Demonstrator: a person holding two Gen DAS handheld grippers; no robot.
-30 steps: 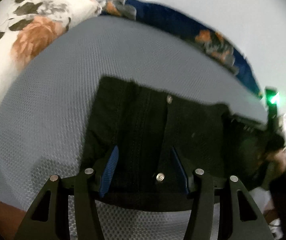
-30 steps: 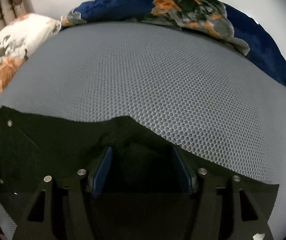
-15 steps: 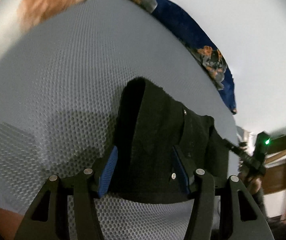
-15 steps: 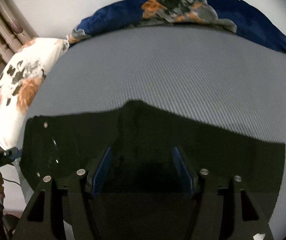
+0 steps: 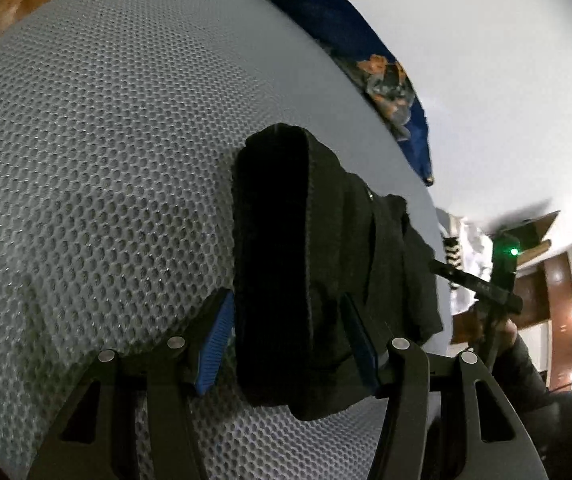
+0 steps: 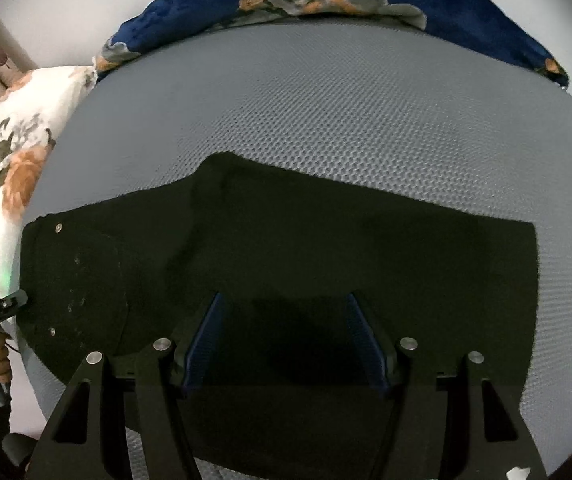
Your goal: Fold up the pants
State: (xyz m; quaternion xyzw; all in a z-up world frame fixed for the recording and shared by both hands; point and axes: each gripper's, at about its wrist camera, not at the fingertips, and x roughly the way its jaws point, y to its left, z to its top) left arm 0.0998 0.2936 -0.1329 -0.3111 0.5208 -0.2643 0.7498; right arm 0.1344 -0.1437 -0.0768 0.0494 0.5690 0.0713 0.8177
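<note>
Black pants [image 5: 286, 280] bunched between left tongs [image 5: 290, 344], spread flat under right tongs [image 6: 290, 340], grips unclear

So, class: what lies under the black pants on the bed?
Under the pants shows the grey mesh bed cover, running out on every side. What lies beneath the cloth itself, and any folded layers, is covered and cannot be seen.
</note>
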